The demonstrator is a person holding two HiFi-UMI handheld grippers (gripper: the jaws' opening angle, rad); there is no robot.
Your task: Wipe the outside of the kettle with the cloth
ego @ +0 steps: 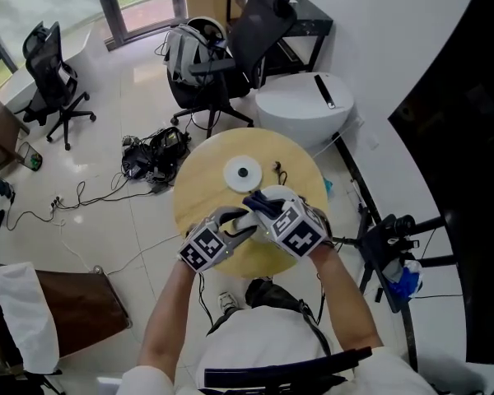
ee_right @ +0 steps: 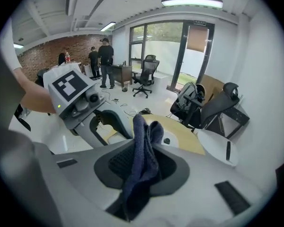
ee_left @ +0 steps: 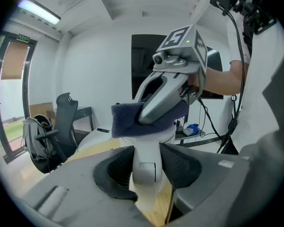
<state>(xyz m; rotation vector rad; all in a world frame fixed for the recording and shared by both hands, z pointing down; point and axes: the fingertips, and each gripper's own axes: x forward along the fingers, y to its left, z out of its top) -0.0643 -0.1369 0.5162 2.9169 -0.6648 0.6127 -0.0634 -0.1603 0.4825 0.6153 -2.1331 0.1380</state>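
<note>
A white kettle (ego: 278, 194) stands near the front edge of the round wooden table (ego: 206, 188). My left gripper (ego: 235, 225) is shut on its handle, and in the left gripper view the white handle (ee_left: 147, 150) sits clamped between the pads of my left gripper (ee_left: 146, 168). My right gripper (ego: 263, 212) is shut on a dark blue cloth (ego: 258, 205) and holds it on top of the kettle. In the right gripper view the cloth (ee_right: 144, 160) hangs bunched between the jaws of my right gripper (ee_right: 142, 167). The cloth (ee_left: 125, 122) drapes over the kettle's top under the right gripper (ee_left: 154, 109).
The kettle's white base (ego: 244, 171) lies at the table's middle. Beyond the table are a white rounded unit (ego: 305, 105) and black office chairs (ego: 230, 48). Cables (ego: 152, 155) lie on the floor to the left. A tripod (ego: 387, 241) stands close on the right.
</note>
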